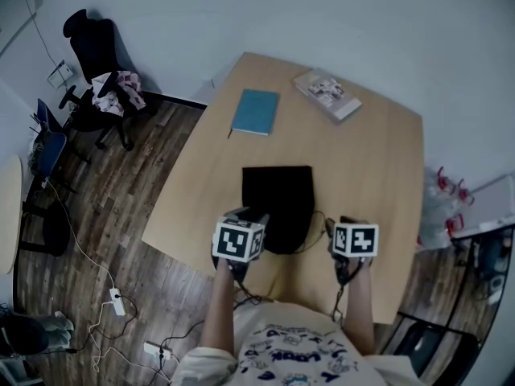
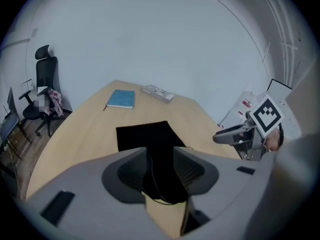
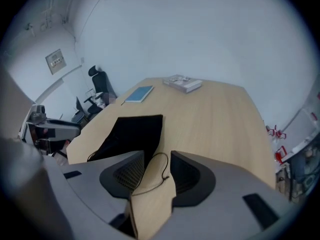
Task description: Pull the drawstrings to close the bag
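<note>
Desk [image 1: 386, 159]: black bag [image 1: 278, 199] lies flat mid-desk, mouth end toward the person.
Left gripper [image 2: 160, 160]: jaws apart, empty, over the bag's near edge, a thin drawstring [image 2: 152, 176] showing between them.
Right gripper [image 3: 157, 171]: jaws wide apart, the other cord [image 3: 167, 168] looped on the desk between them, not pinched.
Judgement: neither cord grasped; the pull remains to do.

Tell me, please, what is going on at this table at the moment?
A person holds a gripper in each hand over the near end of a black bag lying flat on the table. Both are open: the left gripper frames the bag's edge, the right gripper frames a loose cord beside it. Neither grips anything yet. A blue notebook and a book lie farther back.
</note>
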### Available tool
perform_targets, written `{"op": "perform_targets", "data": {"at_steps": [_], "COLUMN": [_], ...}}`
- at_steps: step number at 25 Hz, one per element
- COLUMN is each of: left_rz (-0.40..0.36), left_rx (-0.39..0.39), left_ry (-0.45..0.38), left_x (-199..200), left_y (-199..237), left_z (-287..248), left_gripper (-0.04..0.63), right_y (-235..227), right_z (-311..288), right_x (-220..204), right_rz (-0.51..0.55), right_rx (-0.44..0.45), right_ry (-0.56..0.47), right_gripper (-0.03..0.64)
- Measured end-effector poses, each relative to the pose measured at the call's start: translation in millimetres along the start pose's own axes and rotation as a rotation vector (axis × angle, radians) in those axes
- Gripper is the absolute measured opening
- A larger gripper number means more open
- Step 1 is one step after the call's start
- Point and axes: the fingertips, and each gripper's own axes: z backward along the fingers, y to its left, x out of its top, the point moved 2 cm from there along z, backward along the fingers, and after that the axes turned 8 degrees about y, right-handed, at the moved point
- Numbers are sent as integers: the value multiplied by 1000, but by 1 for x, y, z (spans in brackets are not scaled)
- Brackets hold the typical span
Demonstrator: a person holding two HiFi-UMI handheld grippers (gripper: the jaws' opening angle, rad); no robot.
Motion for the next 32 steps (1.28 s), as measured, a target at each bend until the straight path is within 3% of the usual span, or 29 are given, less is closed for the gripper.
{"op": "perform_targets", "data": {"at_steps": [5,8,11,15,19,32], "left_rz": [83,49,-9,-89,-137,-149], "left_rx": [-8,-16,92,237,305,340], "left_ry": [-230,-406,-553,-668,-737,-787], "left_x": [40,68,86,96,99,100], "left_y": [-5,-20,-24,-25,-32,-39], "left_z": [32,61,90,113,125,135], "left_gripper": [146,127,12,3,2,3], "right_y": [9,18,32,49,57,62], "right_z": [39,70,101,132,143,150], "right_x": [44,71,90,104,104,95], "right_rz": [-49,-41,25,86,91,107], "right_rx": [-1,-51,-88,-93,-64,-42], "right_ry": [-288,-490,-654,-810,-874,-903], "right_gripper": [152,94,48,24,23,8]}}
